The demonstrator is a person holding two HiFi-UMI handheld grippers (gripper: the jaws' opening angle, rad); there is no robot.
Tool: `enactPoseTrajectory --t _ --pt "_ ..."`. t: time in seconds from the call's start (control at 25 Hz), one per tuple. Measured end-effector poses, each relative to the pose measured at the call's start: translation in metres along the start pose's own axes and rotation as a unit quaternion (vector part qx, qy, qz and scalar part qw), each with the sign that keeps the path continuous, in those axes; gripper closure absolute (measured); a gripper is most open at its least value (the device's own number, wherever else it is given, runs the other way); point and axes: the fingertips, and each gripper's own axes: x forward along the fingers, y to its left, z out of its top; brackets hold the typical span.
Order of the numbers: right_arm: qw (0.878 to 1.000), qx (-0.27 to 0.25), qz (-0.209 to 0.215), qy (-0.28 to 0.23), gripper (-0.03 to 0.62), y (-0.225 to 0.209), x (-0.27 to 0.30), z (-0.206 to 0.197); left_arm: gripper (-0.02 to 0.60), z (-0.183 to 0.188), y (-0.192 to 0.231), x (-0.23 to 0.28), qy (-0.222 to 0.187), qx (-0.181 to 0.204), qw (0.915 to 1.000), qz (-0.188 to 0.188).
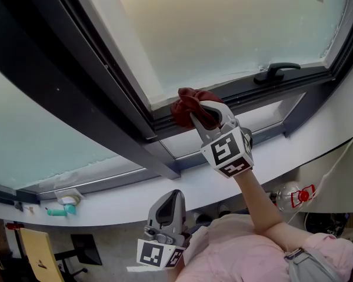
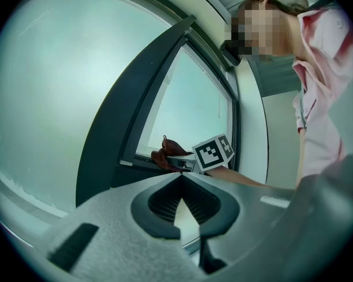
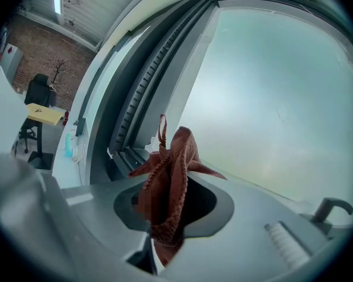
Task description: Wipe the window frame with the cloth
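Observation:
A dark red cloth (image 1: 188, 106) is bunched against the lower rail of the dark window frame (image 1: 126, 96), close to the sash's left corner. My right gripper (image 1: 203, 115) is shut on the cloth, which sticks up between its jaws (image 3: 167, 184) in the right gripper view. Behind the cloth there, the frame's channels (image 3: 129, 122) run away to the left. My left gripper (image 1: 174, 200) hangs low by the person's body, below the white sill (image 1: 182, 187), shut with nothing held. From the left gripper view (image 2: 181, 184) the cloth (image 2: 163, 157) and the right gripper's marker cube (image 2: 213, 152) show at the frame.
A black window handle (image 1: 276, 70) sits on the sash's lower rail to the right. A teal object (image 1: 62, 210) lies on the sill at far left. Below are a yellow chair (image 1: 38, 252) and a clear bottle-like object with a red label (image 1: 295, 196).

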Motion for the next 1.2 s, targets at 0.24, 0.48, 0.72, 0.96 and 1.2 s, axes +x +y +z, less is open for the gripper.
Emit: enactPoseTrajectory --t 0.24,0.48,0.72,0.96,1.2 --pt "1.0 0.01 -0.001 -0.002 0.517 -0.007 -0.005 -0.007 0.584 -0.001 -0.006 0.005 0.0 0.001 1.0 0.0" --pt "1.0 0.008 -0.004 -0.002 0.517 -0.016 -0.009 -0.009 0.584 0.001 -0.011 0.01 -0.003 0.003 1.0 0.0" --pt "1.0 0.016 -0.009 0.0 0.517 -0.026 -0.014 -0.017 0.584 0.0 -0.017 0.015 -0.004 0.005 1.0 -0.001" --pt "1.0 0.02 -0.018 0.002 0.517 -0.039 -0.021 -0.023 0.584 -0.002 -0.025 0.019 -0.003 0.004 1.0 -0.004" --pt "0.999 0.024 -0.023 0.002 0.517 -0.05 -0.027 -0.03 0.584 -0.002 -0.031 0.022 -0.007 0.009 0.9999 0.004"
